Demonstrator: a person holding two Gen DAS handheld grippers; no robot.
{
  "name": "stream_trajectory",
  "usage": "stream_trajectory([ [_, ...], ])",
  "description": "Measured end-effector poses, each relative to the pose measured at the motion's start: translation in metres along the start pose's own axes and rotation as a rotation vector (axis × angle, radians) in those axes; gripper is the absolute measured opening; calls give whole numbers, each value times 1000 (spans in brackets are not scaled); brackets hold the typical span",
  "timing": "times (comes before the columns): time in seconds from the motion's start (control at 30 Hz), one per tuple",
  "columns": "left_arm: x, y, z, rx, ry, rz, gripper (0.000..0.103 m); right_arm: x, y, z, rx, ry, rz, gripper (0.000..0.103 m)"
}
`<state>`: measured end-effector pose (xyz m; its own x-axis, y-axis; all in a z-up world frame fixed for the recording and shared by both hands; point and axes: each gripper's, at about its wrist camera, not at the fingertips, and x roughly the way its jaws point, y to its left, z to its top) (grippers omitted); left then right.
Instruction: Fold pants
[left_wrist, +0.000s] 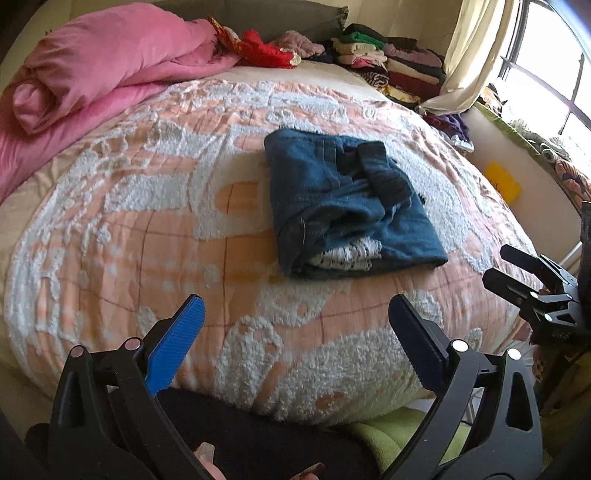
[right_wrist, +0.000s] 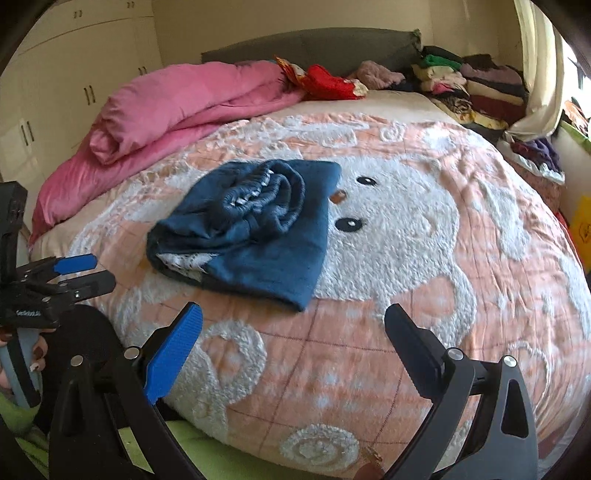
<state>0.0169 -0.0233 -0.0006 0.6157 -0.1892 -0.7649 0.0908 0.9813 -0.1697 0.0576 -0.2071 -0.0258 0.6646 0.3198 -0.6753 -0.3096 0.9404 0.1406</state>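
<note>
Blue pants (left_wrist: 347, 206) lie folded in a compact bundle mid-bed, on the peach-and-white blanket (left_wrist: 147, 229), waistband bunched on top. Left gripper (left_wrist: 295, 325) hovers near the bed's front edge, jaws spread wide, nothing held. Right gripper (right_wrist: 291, 332) likewise: jaws wide apart, empty, short of the pants. Pink duvet (right_wrist: 177, 107) rolled at far left; stacked clothes (right_wrist: 465, 85) by the headboard.

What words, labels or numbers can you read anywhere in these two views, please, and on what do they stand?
No text reads clearly.
White lettering on the left gripper: too blurred to read.
Dark mark on the yellow object beside the bed: too small to read.
Jeans and blanket: none visible.
</note>
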Motion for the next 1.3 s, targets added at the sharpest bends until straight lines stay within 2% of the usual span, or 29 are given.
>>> stream_trajectory([
  [1.3, -3, 0, 2, -14, 7, 35, 93, -9, -4, 2, 21, -25, -8, 98],
])
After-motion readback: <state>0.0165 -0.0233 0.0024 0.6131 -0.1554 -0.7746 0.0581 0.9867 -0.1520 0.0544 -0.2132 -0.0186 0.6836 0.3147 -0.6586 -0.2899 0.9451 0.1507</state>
